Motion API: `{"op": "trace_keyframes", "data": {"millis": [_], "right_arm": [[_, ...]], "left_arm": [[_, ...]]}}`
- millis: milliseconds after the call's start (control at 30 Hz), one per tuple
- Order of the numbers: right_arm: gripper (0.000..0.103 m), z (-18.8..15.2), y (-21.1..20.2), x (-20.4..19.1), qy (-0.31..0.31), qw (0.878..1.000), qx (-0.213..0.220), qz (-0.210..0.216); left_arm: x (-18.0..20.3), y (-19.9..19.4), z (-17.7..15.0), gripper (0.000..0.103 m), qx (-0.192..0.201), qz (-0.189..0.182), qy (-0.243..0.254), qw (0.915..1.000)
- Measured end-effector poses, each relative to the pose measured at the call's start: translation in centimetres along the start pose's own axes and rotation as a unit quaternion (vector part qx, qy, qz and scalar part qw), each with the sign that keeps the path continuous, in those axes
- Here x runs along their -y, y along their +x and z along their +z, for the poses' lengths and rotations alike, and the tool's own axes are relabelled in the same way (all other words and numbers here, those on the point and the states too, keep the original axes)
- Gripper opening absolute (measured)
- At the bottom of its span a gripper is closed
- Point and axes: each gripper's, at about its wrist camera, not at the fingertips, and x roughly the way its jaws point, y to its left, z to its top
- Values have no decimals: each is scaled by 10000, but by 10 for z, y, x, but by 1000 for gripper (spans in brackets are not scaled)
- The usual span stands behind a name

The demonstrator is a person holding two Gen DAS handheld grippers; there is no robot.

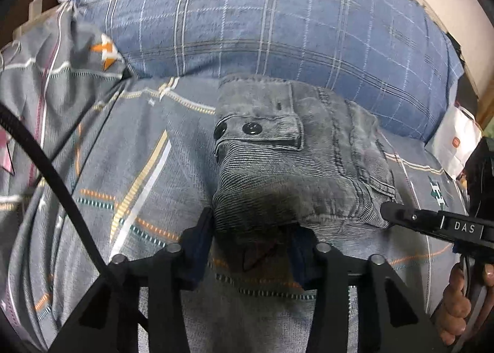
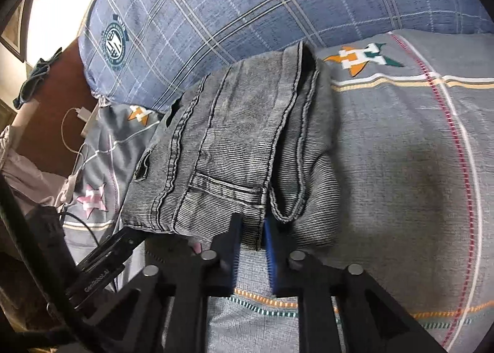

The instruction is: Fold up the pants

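Note:
The grey denim pants (image 1: 293, 161) lie folded into a compact bundle on the bed, with a buttoned pocket flap (image 1: 262, 129) on top. My left gripper (image 1: 251, 229) is open, its jaws wide apart around the near edge of the bundle. My right gripper (image 2: 253, 229) has its jaws nearly together on the near edge of the pants (image 2: 234, 149), pinching a thin layer of denim. The right gripper's finger also shows in the left wrist view (image 1: 432, 220) at the bundle's right side, with the hand holding it below.
The pants rest on a grey patterned bedsheet (image 1: 123, 167). A large blue plaid pillow (image 1: 262, 13) lies just behind them. A white charger and cable (image 2: 80, 118) lie at the bed's left edge by a brown headboard. A black cable (image 1: 52, 167) crosses the left view.

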Motion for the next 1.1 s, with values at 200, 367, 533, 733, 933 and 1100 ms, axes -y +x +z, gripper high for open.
{"op": "trace_keyframes", "data": {"millis": [200,367,533,733,933,1100], "right_arm": [[8,-2,2,-20,-573,9961,92,-668],[7,-2,12,-22,-663,9944,28,-825],[7,-2,14,-19,-618,9951,12,-769],[8,-2,5,-8,-354,9984,-11,-430],[10,1,-15,1,8,10000,-28,2],[73,1,-49,-2,11,9990,432,151]], "left_arm": [[-3,10,-4,38,-210,178,-24,9996],[-9,16,-3,38,-317,127,-118,9993],[-8,14,-2,38,-332,107,-110,9993],[-15,12,-3,51,-469,-69,-291,9985],[-28,-14,-8,61,-437,-519,-637,9957],[-30,-53,6,72,209,-891,-718,9932]]}}
